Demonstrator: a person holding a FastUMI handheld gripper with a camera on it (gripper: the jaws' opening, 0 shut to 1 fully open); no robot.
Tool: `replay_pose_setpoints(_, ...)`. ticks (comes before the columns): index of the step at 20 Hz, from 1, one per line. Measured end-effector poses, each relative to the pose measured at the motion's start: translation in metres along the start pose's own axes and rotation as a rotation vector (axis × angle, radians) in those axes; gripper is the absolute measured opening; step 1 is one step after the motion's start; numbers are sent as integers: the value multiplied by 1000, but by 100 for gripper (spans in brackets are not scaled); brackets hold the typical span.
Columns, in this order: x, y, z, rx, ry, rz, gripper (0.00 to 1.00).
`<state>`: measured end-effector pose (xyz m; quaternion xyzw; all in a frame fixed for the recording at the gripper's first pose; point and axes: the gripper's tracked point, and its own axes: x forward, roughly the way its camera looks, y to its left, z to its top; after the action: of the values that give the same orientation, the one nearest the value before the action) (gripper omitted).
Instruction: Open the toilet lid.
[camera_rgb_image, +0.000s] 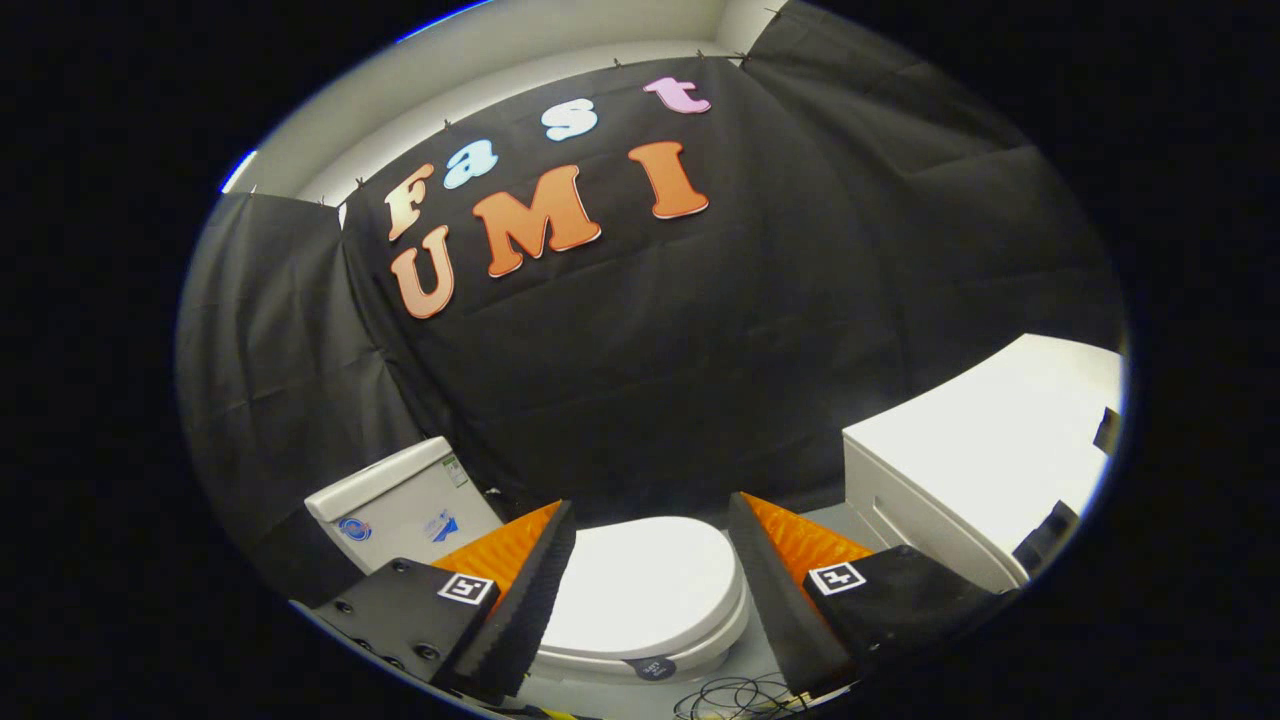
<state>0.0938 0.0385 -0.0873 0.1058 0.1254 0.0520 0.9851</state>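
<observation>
From the gripper view, the gripper (650, 560) hangs with its fingers spread wide and nothing between the pads. The lid (645, 585) lies flat and closed on the toilet, seen in the gap between the two fingers and below them, well apart from the tips. Its long axis runs from the tank (400, 505), which stands off behind the left finger, toward a rounded front edge that lies low, between the fingers. A small dark sticker (652, 668) sits on the rim under that front edge.

That front edge is what the coming move turns on: judging by the layout, the gripper must drop down and forward to get a finger under it, then swing the lid up and back toward the tank.

A white cabinet (960, 470) stands beyond the right finger, beside the toilet. Loose cable (735, 698) lies on the floor near the bowl's front and could snag a low approach.
</observation>
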Motion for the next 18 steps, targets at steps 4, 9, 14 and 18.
replay_pose_setpoints(4, 8, -4, -12, 7, 38, -33, 99)
replay_pose_setpoints(9, 16, 20, -42, 77, 12, -8, 99)
replay_pose_setpoints(14, 19, 27, -109, 102, 95, 24, 99)
replay_pose_setpoints(18, 15, 18, -130, 199, 120, 46, 99)
